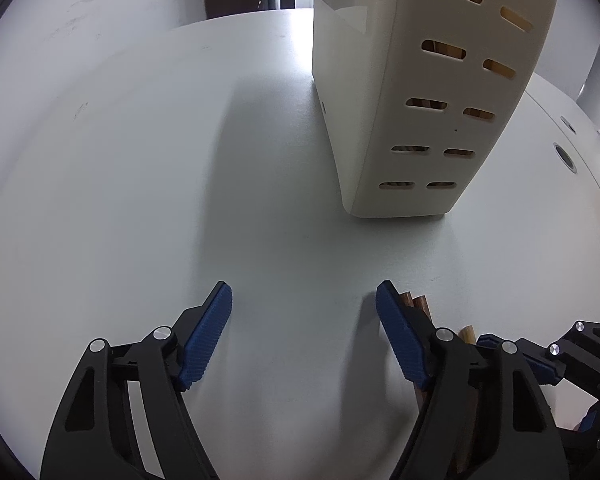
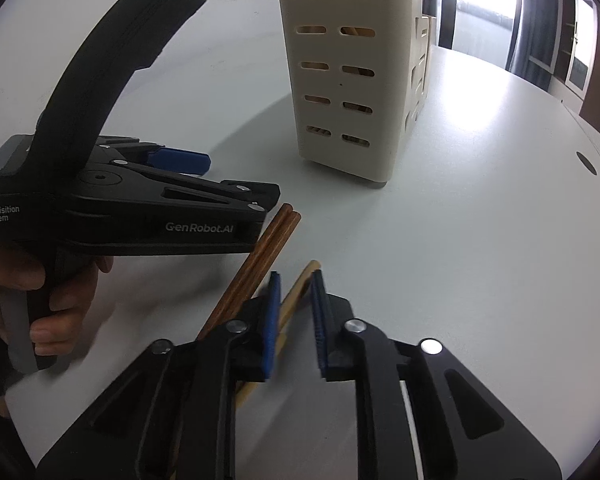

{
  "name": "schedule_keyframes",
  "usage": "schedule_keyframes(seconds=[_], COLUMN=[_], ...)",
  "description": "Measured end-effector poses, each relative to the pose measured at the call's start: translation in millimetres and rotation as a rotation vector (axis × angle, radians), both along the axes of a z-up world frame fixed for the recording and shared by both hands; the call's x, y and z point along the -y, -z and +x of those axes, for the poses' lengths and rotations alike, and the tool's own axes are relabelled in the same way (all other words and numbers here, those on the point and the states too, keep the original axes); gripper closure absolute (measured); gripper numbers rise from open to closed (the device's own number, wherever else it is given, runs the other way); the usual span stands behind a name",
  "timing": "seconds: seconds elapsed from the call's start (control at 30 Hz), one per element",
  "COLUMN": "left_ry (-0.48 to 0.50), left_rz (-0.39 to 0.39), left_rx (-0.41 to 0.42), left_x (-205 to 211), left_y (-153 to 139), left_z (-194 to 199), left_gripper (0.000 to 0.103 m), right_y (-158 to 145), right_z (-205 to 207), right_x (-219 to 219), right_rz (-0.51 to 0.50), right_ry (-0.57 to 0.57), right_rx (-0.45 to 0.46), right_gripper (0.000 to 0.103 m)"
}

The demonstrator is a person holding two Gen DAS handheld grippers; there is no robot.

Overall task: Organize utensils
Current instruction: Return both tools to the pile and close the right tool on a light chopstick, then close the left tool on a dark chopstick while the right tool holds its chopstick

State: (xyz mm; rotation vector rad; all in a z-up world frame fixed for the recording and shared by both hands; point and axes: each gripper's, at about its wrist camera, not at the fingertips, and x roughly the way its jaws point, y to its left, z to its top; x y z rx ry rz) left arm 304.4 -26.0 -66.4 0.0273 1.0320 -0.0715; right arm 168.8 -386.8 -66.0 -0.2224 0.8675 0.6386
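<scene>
Spreading under everything you hold is the white table, seen from both wrists; on it, toward the far side, stands the cream slotted utensil holder, upright on its base, and through its slots in the right wrist view you can make out pale wooden pieces inside, though what they are cannot be told; your left gripper sits low over the bare tabletop in front of the holder and well apart from it, its blue-padded jaws spread wide with nothing between them; in the right wrist view the same tool shows from the side, gripped by your left hand with the fingers curled round its handle; your right gripper hovers close beside it, its jaws only partly closed, a narrow gap left between the pads; the light bamboo chopsticks lie in that gap, but whether the pads press on them cannot be told; the dark brown chopsticks lie flat on the table just to the left of the right gripper, outside its jaws, their tips pointing toward the holder and passing under the nose of the left tool.
</scene>
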Motion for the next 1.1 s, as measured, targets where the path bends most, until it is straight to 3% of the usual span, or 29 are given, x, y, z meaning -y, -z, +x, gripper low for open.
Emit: schedule_keyframes(seconds=[0.1,0.23,0.47,0.67,0.77,0.83,0.93,1.03,1.1], left_ry=[0.010,0.024,0.017,0.011,0.010,0.006,0.006,0.017,0.001], left_rz=[0.020,0.019,0.023,0.032,0.030,0.027,0.008,0.030,-0.047], left_rx=[0.004,0.003,-0.006,-0.004,-0.009,-0.011,-0.019,-0.025,-0.052], left_x=[5.6,8.4,6.5,11.5,22.3,28.7,31.4,37.0,31.9], left_y=[-0.9,0.9,-4.0,-2.9,-2.6,-2.9,-7.0,-7.4,-10.0], left_z=[1.8,1.9,1.7,7.1,5.1,0.2,-0.7,-2.5,-0.9], left_gripper=[0.030,0.033,0.045,0.055,0.064,0.082,0.096,0.096,0.088], right_y=[0.0,-4.3,-26.7,-46.6,-50.9,-53.9,-54.4,-52.0,-49.2], right_z=[0.8,7.7,9.2,19.8,20.6,20.8,21.3,25.5,26.9], right_x=[-1.4,23.3,56.4,93.9,108.0,115.0,123.0,123.5,122.7], right_rz=[0.008,0.101,0.348,0.533,0.590,0.612,0.637,0.647,0.654], right_ry=[0.003,0.027,0.055,0.105,0.123,0.129,0.135,0.138,0.136], right_rx=[-0.005,-0.030,-0.102,-0.101,-0.097,-0.087,-0.081,-0.081,-0.081], right_gripper=[0.093,0.096,0.096,0.096,0.096,0.096,0.096,0.096,0.096])
